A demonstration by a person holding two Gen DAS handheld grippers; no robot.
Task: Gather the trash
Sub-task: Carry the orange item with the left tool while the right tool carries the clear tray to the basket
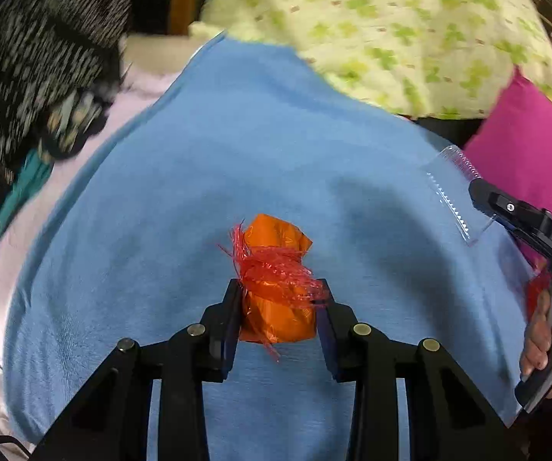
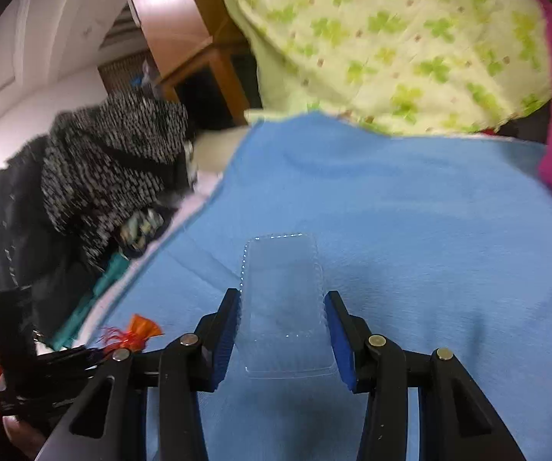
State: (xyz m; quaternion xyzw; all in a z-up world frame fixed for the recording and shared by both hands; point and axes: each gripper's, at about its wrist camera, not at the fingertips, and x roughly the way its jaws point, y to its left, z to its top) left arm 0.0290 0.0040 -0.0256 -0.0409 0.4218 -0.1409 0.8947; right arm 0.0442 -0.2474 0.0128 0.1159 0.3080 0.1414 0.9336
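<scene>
My left gripper (image 1: pixel 279 292) is shut on an orange wrapper wad (image 1: pixel 276 269) tangled with red plastic mesh, held over the blue cloth (image 1: pixel 218 153). My right gripper (image 2: pixel 281 305) is shut on a clear plastic tray (image 2: pixel 281 296), its fingers pressing the tray's two long sides above the blue cloth (image 2: pixel 429 211). The tray also shows at the right of the left wrist view (image 1: pixel 454 192), held by the right gripper's black fingers (image 1: pixel 522 215). The orange wad shows at the lower left of the right wrist view (image 2: pixel 141 330).
A black-and-white speckled garment (image 1: pixel 37 65) lies at the left. A green clover-print cloth (image 1: pixel 391 27) lies at the back and a magenta cloth (image 1: pixel 522 142) at the right. Wooden furniture (image 2: pixel 168 11) stands behind. A hand (image 1: pixel 545 342) grips the right tool.
</scene>
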